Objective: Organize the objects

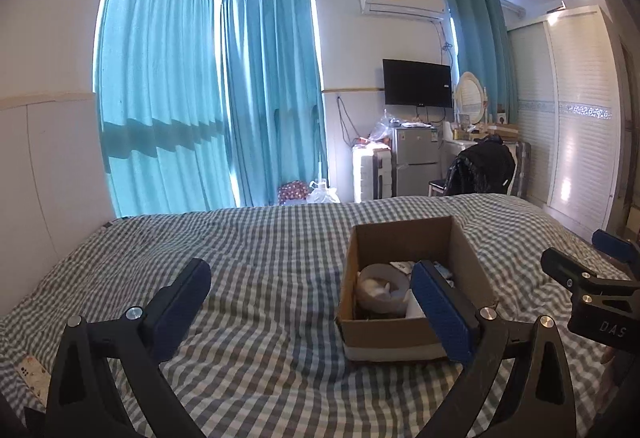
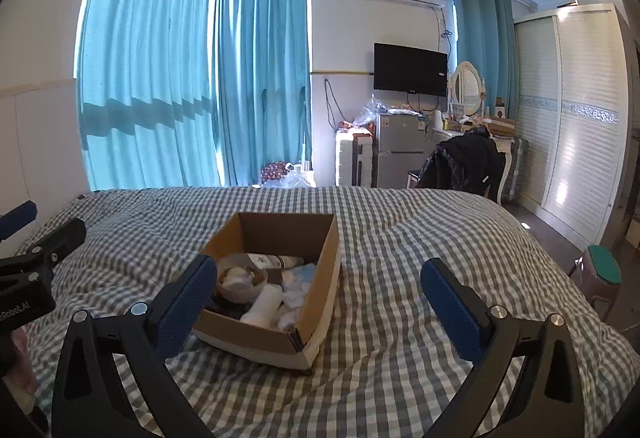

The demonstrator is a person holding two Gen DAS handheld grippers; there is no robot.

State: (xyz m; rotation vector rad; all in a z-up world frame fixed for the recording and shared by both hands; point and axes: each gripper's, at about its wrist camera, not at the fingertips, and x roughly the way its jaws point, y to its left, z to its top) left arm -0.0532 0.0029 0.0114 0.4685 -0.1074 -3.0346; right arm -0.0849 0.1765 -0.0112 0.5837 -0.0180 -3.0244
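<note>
A cardboard box [image 2: 276, 278] sits on the checked bed [image 2: 400, 238], already holding a white bottle [image 2: 262, 304], a round bowl-like item [image 2: 238, 278] and crumpled white bits, hard to identify. The right hand-held gripper [image 2: 318, 296] is spread wide and holds nothing; the box lies just ahead and to its left, its long axis running away from the camera. The left hand-held gripper [image 1: 310, 304] is equally wide and empty, with the box ahead to its right. Both seem about equally near.
</note>
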